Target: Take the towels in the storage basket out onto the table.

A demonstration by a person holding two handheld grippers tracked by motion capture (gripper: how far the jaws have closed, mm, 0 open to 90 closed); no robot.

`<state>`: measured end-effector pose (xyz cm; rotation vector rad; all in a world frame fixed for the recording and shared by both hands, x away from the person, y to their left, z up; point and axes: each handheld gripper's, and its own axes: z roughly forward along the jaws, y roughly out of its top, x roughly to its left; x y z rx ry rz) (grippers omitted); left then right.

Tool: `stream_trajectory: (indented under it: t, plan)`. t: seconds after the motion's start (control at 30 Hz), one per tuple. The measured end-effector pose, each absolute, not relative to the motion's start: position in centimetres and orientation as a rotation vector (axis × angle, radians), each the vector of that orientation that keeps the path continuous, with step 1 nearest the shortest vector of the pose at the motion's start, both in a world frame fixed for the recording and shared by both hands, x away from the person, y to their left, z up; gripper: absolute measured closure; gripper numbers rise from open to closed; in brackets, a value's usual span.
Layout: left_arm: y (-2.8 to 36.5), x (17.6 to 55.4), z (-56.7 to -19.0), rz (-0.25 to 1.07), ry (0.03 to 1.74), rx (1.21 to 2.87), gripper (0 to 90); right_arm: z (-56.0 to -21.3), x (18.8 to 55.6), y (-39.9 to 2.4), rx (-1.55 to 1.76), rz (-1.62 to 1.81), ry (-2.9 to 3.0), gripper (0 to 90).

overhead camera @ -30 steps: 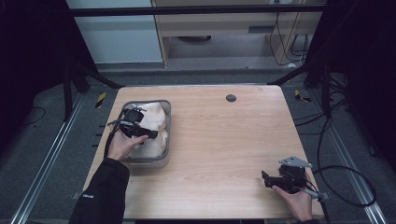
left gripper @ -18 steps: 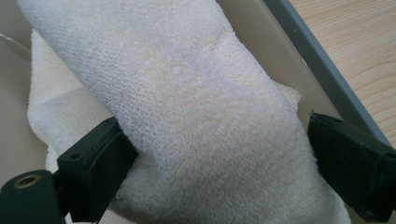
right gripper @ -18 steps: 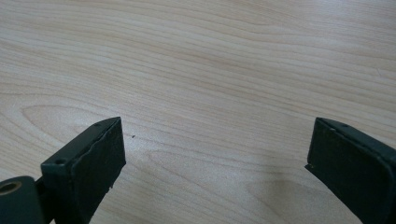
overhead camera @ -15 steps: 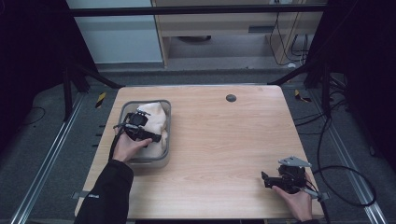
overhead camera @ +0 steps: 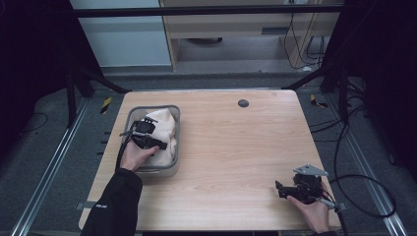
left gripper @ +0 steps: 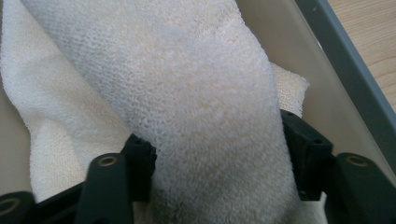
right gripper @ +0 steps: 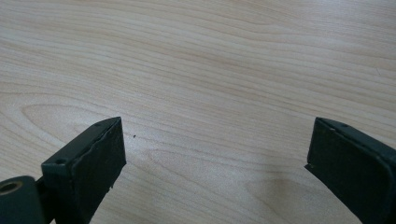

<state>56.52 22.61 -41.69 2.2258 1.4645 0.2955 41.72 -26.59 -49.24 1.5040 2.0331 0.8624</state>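
Both tongs do different work at this moment. Inside the grey tray, the left gripper has just been closing its jaws, and now they pinch a thick fold of the cream towel between the two black pads. I think the fold is taken in the middle so that the cloth can be lifted out of the tray in one bundle, without dragging an edge along the wall.

From above, the towel lies in the tray, heaped against its far and right walls, and the left gripper sits over it. The tray stands near the left edge of the wooden table.

Far from the tray, near the front right corner of the table, the right gripper waits with its jaws spread wide and nothing between them; probably it is kept aside so it does not disturb.

The towel is soft terry with small loops, and it bulges round where it is squeezed. The tray has smooth pale inner walls and a rounded grey rim. The table shows light wood grain.
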Motion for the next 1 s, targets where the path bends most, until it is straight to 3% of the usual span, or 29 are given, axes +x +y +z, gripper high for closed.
stream_trajectory:
  t: [0.3,1.0]
  plan:
    - [22.8,56.2,-41.4,0.302,1.476,2.211,55.8,-49.2,41.7,-26.6,1.503,0.861,2.035,4.7]
    - [25.2,54.3,-36.9,0.374,1.421,2.071,60.2,-49.3,41.8,-26.5,1.505,0.856,2.036,4.9]
